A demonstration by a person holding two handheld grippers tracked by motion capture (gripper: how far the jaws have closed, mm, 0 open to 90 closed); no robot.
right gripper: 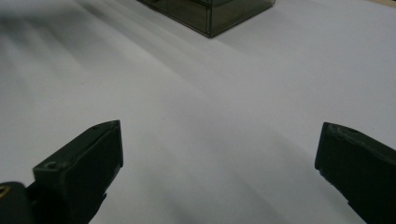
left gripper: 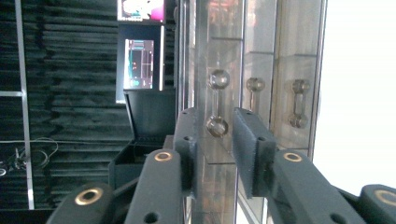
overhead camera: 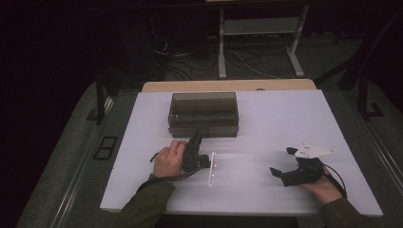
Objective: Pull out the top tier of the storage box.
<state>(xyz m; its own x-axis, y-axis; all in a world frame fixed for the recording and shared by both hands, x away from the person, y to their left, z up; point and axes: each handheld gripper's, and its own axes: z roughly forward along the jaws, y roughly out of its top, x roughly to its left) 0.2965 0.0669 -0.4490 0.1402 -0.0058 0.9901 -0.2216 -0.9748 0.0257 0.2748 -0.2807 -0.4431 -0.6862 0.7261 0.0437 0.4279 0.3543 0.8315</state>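
High view, frame centre: left gripper (overhead camera: 196, 140) straddling, jaws loosened, not pinching, handle (left gripper: 217, 103) on smoky clear box (overhead camera: 203, 114); seemingly letting go. Right gripper (overhead camera: 283, 163) idling wide open, lower right. Next, likely: backing straight off without snagging.

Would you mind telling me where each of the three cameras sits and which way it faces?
High view: above the person's side, looking forward and down on the white table; forearms, left gripper, right gripper.
Left gripper view: rides the left gripper, rolled sideways, facing the clear box's handle between its jaws.
Right gripper view: rides the right gripper, low over the table, jaws wide.
Shared: the clear box.
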